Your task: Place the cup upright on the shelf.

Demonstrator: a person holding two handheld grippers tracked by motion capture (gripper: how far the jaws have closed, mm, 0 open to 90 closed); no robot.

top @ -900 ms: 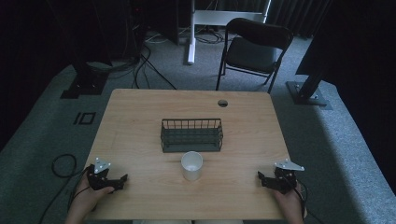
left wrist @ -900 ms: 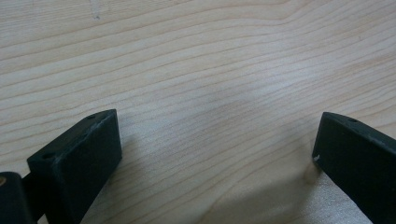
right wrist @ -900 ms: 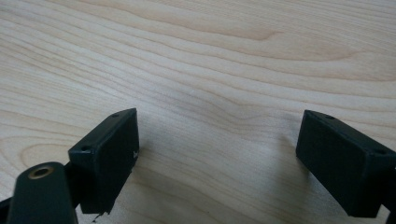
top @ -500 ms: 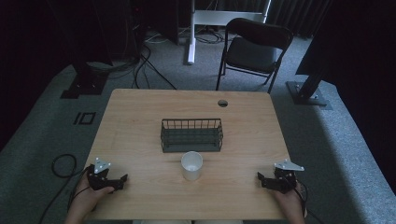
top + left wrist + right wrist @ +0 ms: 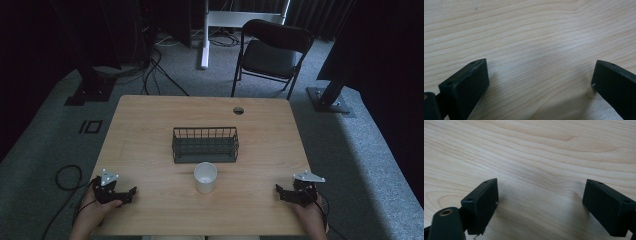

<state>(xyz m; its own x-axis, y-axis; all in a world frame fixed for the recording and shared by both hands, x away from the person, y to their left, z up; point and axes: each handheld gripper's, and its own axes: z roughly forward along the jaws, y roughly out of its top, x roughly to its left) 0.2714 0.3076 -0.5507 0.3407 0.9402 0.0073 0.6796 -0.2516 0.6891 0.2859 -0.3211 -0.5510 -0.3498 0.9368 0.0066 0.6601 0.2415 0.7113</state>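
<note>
White cup (image 5: pixel 205 177) stands upright at lower centre of the high view, on a light wooden desk (image 5: pixel 150 135). Just behind it, toward the middle of the frame, sits a dark wire basket (image 5: pixel 205 144), near the cup but not touching it as far as can be seen.

At the lower left of the frame, the left hand-held gripper (image 5: pixel 131 191) rests at the desk's near edge in a person's hand, pointing inward toward the cup. At the lower right, the right hand-held gripper (image 5: pixel 279 190) mirrors it, also aimed inward. Both are well apart from the cup, which lies between them.

In the left gripper view, the left hand-held gripper's two black jaws stand wide apart at the bottom corners, with only bare wood grain between them. The right gripper view shows the same: jaws spread, nothing held, pale wood beyond.

Beyond the desk, at the upper centre of the high view, a black folding chair (image 5: pixel 272 52) stands on grey carpet.

Judging from this layout, the work has not yet begun; both hands look parked at a starting position. A likely next move is for one gripper to travel inward to the cup, jaws kept spread wide enough to straddle its wall, then close gently so the light cup does not tip or slide.
</note>
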